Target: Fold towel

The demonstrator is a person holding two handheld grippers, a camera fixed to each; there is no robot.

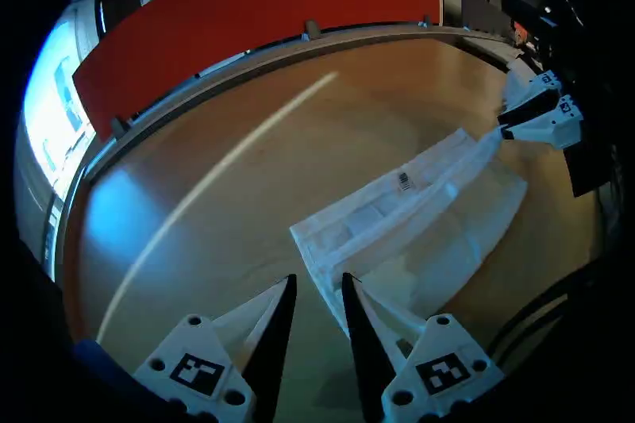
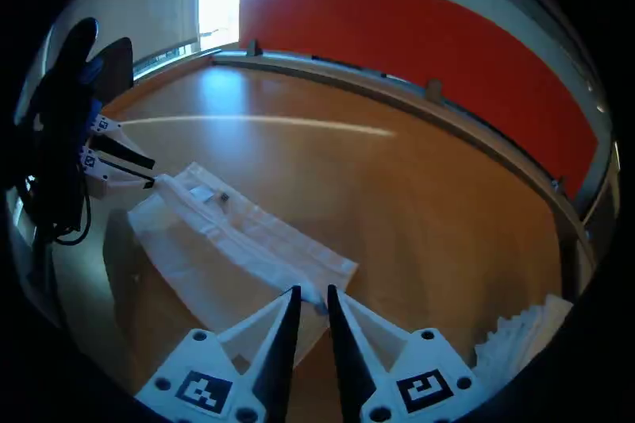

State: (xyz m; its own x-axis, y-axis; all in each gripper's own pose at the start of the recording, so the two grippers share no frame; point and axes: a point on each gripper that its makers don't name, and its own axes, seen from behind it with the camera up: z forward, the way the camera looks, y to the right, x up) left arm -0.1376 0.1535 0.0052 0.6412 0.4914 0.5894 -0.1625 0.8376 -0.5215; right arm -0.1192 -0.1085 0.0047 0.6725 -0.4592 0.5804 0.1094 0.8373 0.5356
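Partly hidden towel (image 2: 238, 240) between right fingers (image 2: 282, 336)

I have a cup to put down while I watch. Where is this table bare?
Free: the wide wood of the table between the towel and the red divider. Crowded: the near side, where the left hand-held gripper and the right hand-held gripper pinch the towel's ends, and the white cloth stack beside the right one.
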